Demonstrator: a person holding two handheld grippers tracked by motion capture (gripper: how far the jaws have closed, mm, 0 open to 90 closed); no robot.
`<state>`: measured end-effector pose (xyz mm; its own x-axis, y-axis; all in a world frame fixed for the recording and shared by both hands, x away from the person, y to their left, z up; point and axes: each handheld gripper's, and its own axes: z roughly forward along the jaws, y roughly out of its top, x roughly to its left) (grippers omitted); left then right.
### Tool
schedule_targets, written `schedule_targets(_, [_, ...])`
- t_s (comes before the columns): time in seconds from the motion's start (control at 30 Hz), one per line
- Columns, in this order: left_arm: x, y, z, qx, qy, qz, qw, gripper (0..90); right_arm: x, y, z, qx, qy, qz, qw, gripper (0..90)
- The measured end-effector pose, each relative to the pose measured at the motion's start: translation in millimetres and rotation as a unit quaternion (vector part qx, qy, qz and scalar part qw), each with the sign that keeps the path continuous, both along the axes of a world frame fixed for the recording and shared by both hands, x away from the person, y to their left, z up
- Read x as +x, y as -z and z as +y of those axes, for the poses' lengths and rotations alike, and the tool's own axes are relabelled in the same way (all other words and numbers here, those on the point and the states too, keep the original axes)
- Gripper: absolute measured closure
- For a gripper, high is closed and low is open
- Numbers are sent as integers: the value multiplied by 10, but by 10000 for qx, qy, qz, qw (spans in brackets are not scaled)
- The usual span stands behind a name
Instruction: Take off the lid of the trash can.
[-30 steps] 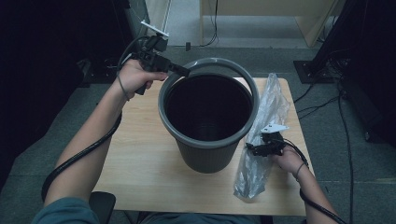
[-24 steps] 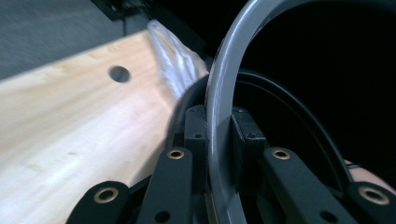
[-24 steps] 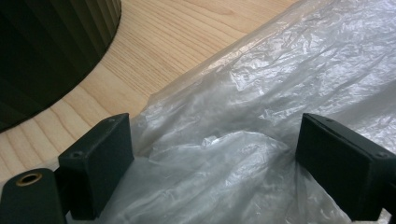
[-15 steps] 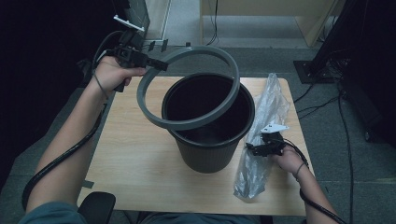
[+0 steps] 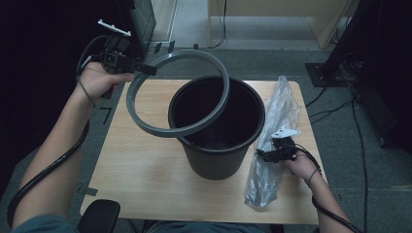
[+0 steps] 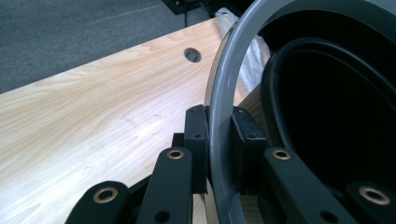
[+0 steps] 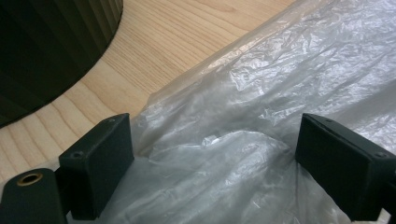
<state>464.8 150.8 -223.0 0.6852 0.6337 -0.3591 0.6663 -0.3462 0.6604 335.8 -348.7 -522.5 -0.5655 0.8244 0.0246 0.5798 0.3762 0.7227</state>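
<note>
Lifted off since the earlier frames: grey plastic hoop-shaped rim ring [image 5: 178, 92], now tilted toward ten o'clock of the black ribbed plastic bin [image 5: 216, 127], clamped in the left gripper [image 5: 145, 69]. Pending: lining with the clear crumpled plastic bag [image 5: 272, 141] at three o'clock, lying between the wide-open right gripper [image 7: 212, 163] jaws, then refitting the ring.

High view: overhead from the near side, facing forward and down onto the light wooden counter [image 5: 145, 160]. Gripper views: close, sharing the counter and the black ribbed plastic bin [image 5: 216, 145].

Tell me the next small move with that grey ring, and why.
Probably carry the grey ring further left and set it on the bare table. The left gripper clamps it, lifted off the bin, while the open right gripper straddles the plastic bag.
</note>
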Motion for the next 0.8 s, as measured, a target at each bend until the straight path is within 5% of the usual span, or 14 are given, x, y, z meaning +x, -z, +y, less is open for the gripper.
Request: schedule_targets(0.8, [-139, 82, 729, -8, -543, -20, 9985, 783, -4, -152, -45, 239, 4, -128, 9996, 156])
